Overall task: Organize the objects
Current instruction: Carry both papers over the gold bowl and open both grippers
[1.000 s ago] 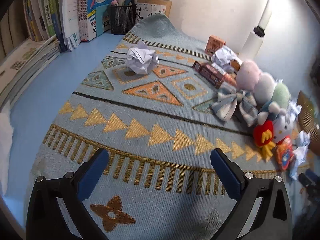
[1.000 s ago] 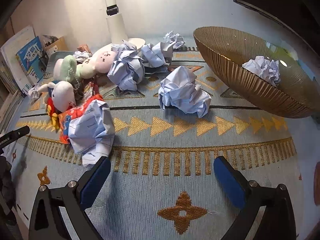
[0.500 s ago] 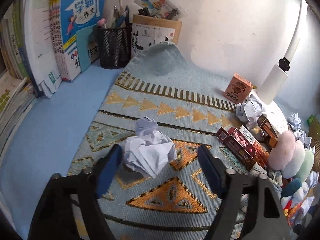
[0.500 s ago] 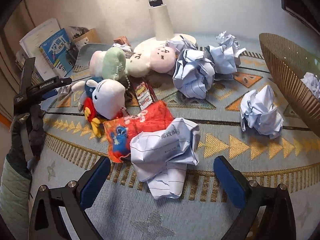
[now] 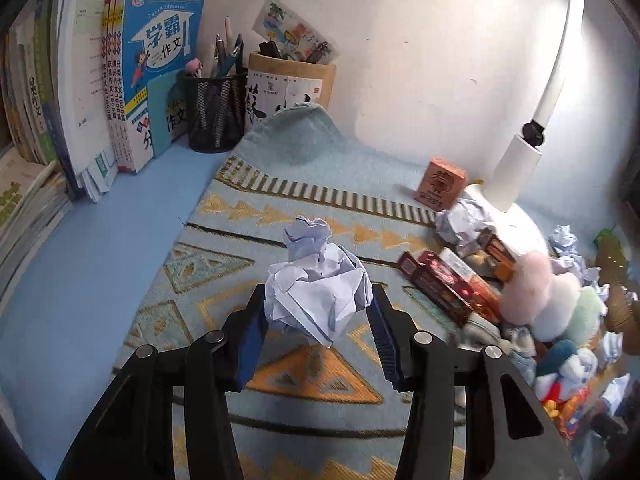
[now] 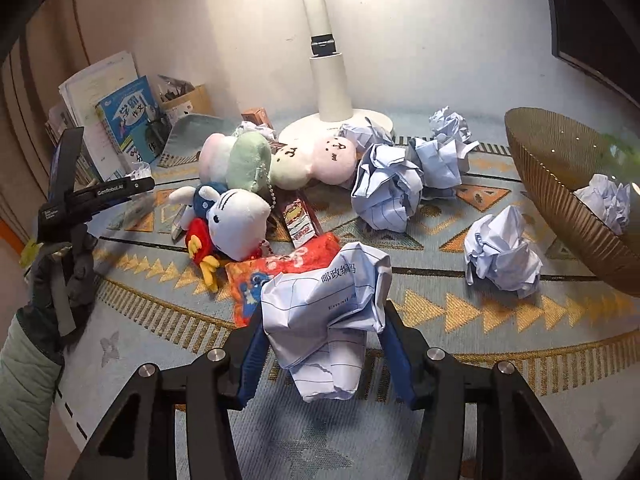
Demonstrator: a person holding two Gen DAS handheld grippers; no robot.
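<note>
A crumpled white paper ball (image 5: 312, 280) lies on the patterned rug (image 5: 224, 248) in the left wrist view. My left gripper (image 5: 319, 300) is closing on it, with both blue pads against its sides. In the right wrist view a crumpled lined sheet (image 6: 328, 296) sits between the blue pads of my right gripper (image 6: 324, 316). These jaws are closing too and touch the sheet on both sides. A ribbed golden bowl (image 6: 560, 184) at the right holds one paper ball (image 6: 606, 200).
More paper balls (image 6: 500, 252) (image 6: 388, 192) lie on the rug near the bowl. Plush toys (image 6: 236, 216), snack packs (image 5: 444, 280) and a white lamp base (image 6: 332, 120) crowd the middle. Books (image 5: 152, 92) and a mesh pen holder (image 5: 216, 116) stand at the back left.
Both grippers moved forward over the rug to their papers. The left jaws narrowed from wide open onto the paper ball; the right jaws closed in on the lined sheet in the last half second.
</note>
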